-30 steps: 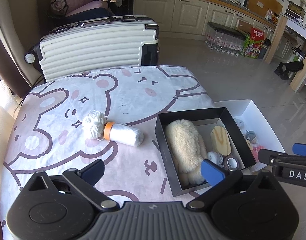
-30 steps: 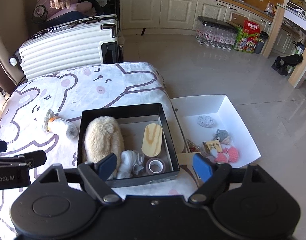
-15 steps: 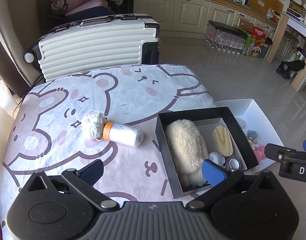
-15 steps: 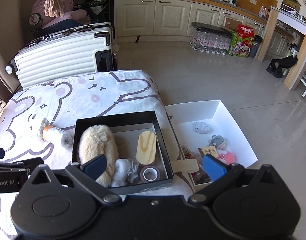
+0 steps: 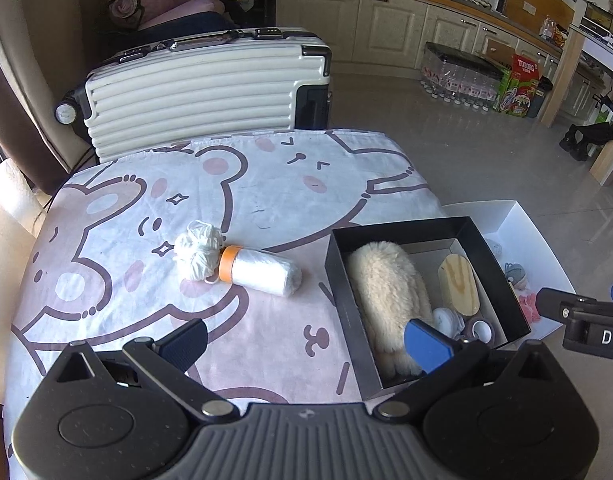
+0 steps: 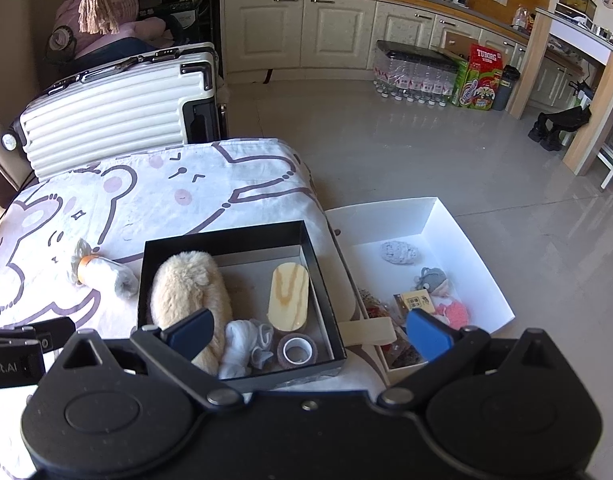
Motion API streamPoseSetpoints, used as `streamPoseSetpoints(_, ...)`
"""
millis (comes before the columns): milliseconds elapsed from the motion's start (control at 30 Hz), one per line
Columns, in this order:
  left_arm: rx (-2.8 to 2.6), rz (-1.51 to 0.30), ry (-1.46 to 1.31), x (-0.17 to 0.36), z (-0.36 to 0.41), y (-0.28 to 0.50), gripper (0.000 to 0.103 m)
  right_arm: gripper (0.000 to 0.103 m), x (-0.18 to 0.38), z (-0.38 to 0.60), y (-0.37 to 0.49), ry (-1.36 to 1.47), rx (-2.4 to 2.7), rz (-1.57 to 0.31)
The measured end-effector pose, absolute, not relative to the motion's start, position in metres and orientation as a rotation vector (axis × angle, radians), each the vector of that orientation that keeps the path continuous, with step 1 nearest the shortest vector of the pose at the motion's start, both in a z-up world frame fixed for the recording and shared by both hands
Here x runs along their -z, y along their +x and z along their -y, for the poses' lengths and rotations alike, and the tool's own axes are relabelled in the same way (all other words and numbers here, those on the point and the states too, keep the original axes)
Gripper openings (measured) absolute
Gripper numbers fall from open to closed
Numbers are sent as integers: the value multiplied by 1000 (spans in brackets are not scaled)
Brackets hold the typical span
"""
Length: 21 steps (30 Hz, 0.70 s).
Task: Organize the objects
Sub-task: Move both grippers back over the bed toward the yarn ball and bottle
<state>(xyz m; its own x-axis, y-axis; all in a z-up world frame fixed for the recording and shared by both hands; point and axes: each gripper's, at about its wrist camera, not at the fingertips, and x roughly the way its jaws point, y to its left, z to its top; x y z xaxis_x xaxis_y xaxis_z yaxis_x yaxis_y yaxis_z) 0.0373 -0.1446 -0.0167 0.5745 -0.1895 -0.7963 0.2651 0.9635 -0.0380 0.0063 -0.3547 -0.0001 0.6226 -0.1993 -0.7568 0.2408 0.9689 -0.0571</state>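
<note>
A black box (image 5: 394, 229) (image 6: 226, 236) sits at the table's right edge. It holds a fluffy cream slipper (image 5: 386, 284) (image 6: 188, 288), a wooden oval block (image 5: 458, 284) (image 6: 288, 296), white cloth (image 6: 242, 340) and a tape roll (image 6: 296, 350). A white yarn ball (image 5: 196, 250) touches a white roll with an orange cap (image 5: 262, 274) (image 6: 102, 276) on the bear-print cloth. My left gripper (image 5: 306, 340) is open and empty above the near table edge. My right gripper (image 6: 310, 330) is open and empty over the box's near side.
A white open box (image 6: 446, 224) (image 5: 522, 216) with several small items stands right of the table. A white suitcase (image 5: 206, 88) (image 6: 106, 116) stands behind the table. Kitchen cabinets (image 6: 338, 36) and a pack of water bottles (image 6: 414, 76) lie beyond the tiled floor.
Both grippers have pulled back and risen slightly, so the table and boxes look a little farther away. Both stay open. No object has moved.
</note>
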Motion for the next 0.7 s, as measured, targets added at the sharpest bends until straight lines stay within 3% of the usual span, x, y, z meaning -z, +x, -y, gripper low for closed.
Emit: streamPoseSetpoints(700, 47, -918, -4, 12, 32, 46, 103, 103, 4, 266, 39, 1, 94, -871)
